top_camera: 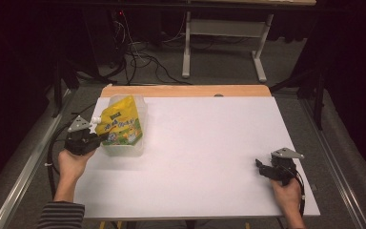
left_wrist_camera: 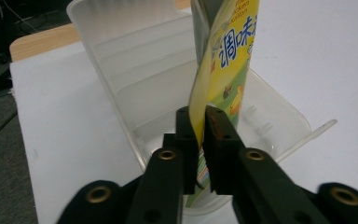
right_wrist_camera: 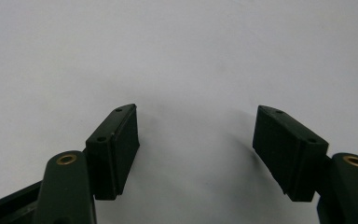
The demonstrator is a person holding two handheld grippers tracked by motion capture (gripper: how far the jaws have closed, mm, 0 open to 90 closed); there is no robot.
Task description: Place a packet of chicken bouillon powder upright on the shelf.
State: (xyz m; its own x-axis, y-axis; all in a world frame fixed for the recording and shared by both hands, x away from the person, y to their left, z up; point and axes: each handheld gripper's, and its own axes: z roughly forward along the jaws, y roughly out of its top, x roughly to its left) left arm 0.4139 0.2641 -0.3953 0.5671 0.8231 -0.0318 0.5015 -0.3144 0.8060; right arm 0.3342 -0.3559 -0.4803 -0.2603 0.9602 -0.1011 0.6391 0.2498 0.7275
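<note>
A: Item one, far left?

B: Left gripper (top_camera: 101, 137), held in a hand (top_camera: 72, 162) with a striped sleeve (top_camera: 62, 215) behind it. In the left gripper view its fingers (left_wrist_camera: 186, 140) stand close together, a narrow gap between them. The thin edge of a yellow pouch (left_wrist_camera: 223, 70) runs down through that gap. Whether the pads press on the edge or stand just off it, I cannot tell.

A: Item two, the pouch?

B: Yellow refill pouch (top_camera: 120, 123), printed with characters and a cartoon figure, white spout (top_camera: 95, 119) at its upper left corner. It stands upright ahead of the left fingers, its lower part inside a clear plastic container (top_camera: 140, 112). The container's ribbed wall (left_wrist_camera: 135, 70) rises beyond and to the left of the fingertips; its rim (left_wrist_camera: 307, 133) passes to their right.

A: Item three, the surface?

B: White table top (top_camera: 205, 152) under both grippers, with a wooden edge strip (top_camera: 186, 90) at the far side.

A: Item four, far right?

B: Right gripper (top_camera: 259, 167), in the other hand (top_camera: 288, 193), well apart from the pouch. In the right gripper view its fingers (right_wrist_camera: 116, 149) are spread wide, with bare white table between them and nothing held.
</note>
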